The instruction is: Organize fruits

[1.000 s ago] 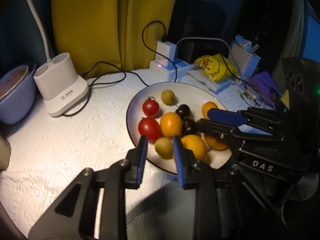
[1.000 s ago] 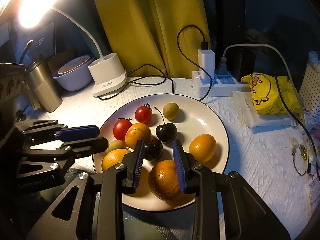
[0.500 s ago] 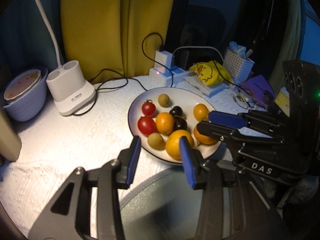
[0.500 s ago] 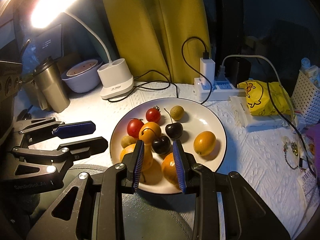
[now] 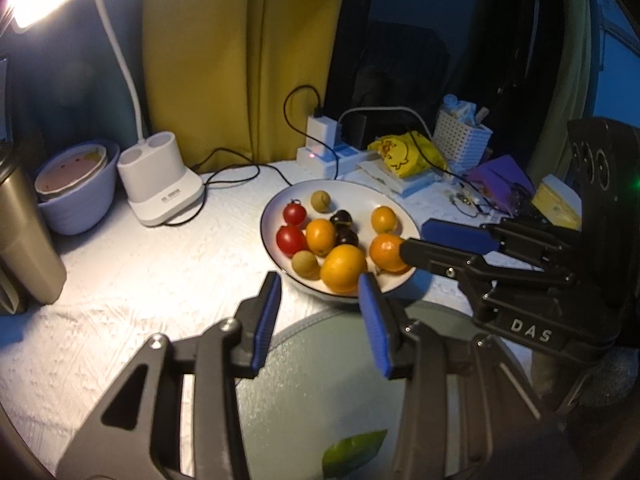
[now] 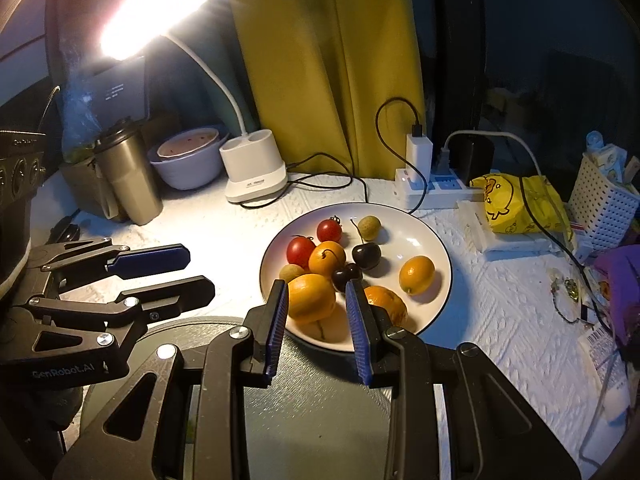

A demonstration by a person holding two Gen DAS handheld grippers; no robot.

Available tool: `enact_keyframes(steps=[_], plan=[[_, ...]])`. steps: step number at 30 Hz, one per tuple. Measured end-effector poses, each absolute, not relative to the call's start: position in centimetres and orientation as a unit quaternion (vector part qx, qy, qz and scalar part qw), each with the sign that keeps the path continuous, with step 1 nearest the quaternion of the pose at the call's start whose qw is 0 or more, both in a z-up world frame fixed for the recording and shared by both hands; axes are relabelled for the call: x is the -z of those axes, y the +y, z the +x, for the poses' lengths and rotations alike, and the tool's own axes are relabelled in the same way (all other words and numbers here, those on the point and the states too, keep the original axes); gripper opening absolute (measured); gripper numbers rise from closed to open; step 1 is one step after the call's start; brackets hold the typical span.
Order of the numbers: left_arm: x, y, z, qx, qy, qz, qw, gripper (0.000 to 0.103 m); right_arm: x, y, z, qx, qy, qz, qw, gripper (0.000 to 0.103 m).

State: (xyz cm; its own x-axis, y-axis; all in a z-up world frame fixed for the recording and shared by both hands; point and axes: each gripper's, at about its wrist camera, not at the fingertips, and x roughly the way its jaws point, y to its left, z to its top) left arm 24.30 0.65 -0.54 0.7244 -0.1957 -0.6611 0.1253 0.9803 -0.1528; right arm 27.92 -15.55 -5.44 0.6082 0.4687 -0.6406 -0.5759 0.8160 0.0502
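Observation:
A white plate holds two red tomatoes, several oranges, two dark cherries and two small brown-green fruits. My left gripper hangs before the plate's near rim, open, with nothing between its fingers. At the plate's near right side, my right gripper has its jaws a little apart and grips nothing; an orange shows behind the gap. A grey round disc lies under both grippers.
A white lamp base with its cable, a pale bowl and a steel tumbler stand at the back left. At the back right are a power strip with chargers, a yellow duck bag, a white basket and loose clutter.
Both grippers have drawn back and risen from the plate, so the fruit looks smaller. The left jaws have widened; the small brown-green fruit once between them stays on the plate.

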Motion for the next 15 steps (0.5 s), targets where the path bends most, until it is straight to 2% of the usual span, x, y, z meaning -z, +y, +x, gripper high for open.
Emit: enact_keyframes(steps=[15], plan=[[-2.3, 0.8, 19.0, 0.086, 0.329, -0.044, 0.939, 0.042, 2.6, -16.0, 22.7, -0.29, 0.302, -0.089, 0.904, 0.032]])
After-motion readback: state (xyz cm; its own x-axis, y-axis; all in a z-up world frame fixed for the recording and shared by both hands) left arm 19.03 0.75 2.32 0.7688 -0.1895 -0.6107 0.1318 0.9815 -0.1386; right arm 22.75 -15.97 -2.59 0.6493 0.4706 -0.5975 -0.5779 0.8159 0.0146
